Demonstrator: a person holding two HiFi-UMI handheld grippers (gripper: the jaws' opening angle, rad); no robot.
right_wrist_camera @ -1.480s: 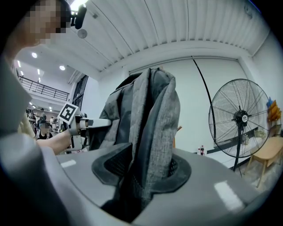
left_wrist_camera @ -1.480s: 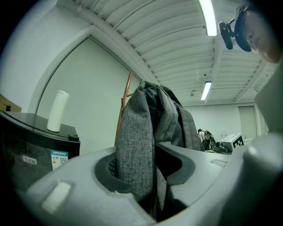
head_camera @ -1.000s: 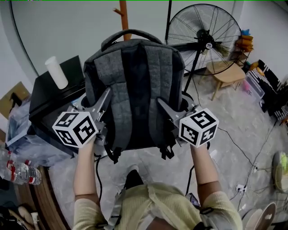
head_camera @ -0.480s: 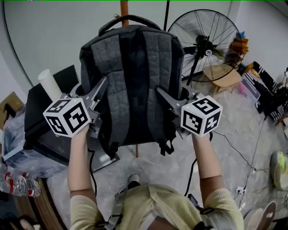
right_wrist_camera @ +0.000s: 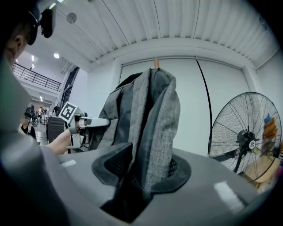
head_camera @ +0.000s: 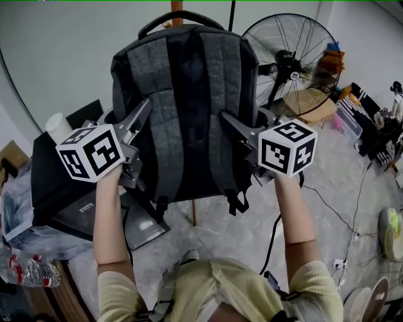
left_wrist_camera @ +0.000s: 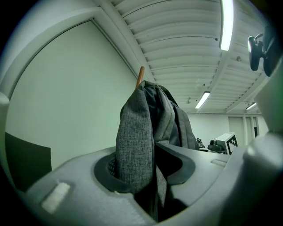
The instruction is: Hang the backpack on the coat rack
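Backpack [head_camera: 186,107], grey, is being held up in the air between two claws, with its strap side facing the person. The left claw [head_camera: 143,113] is pinching the fabric along its left edge, and the right claw [head_camera: 228,121] is pinching the fabric along its right edge. Just beyond its top handle, the wooden coat rack [head_camera: 177,5] is standing. A floor fan [head_camera: 293,60] is standing farther right.

A bare workshop or lab hall: ribbed white ceiling [left_wrist_camera: 177,44] with long strip lights [left_wrist_camera: 227,24], a big black pedestal fan [head_camera: 291,60] far right, black cables [head_camera: 274,234] trailing over the grey concrete floor [head_camera: 220,229].
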